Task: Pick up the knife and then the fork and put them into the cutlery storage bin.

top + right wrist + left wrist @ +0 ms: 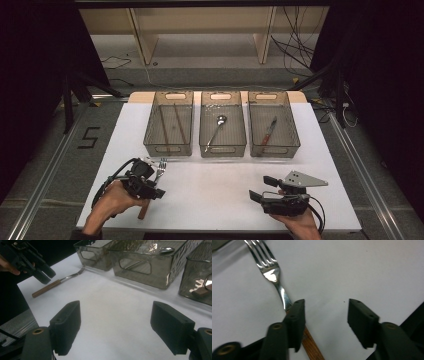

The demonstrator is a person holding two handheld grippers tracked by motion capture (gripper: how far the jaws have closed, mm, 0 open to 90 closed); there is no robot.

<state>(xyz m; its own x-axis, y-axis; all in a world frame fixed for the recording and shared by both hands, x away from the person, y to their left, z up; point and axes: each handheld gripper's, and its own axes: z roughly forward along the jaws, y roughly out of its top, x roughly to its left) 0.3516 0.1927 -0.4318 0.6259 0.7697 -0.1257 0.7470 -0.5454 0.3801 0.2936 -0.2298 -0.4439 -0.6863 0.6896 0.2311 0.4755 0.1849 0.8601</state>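
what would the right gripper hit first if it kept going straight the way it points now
Probably the middle bin. The right gripper is open with bare white table ahead, and that bin's near wall stands next in line. Depth is hard to judge, so it could drift toward the right bin.

A lab recording bay.
Black curtains flanked a white table; loose cables crossed the floor, a taped "5" off the table's left edge.

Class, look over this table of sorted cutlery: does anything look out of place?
Yes. The fork lies loose on the white table, in front of the left bin, while the spoon and knife each lie inside a bin. The left tongs stand open above it.
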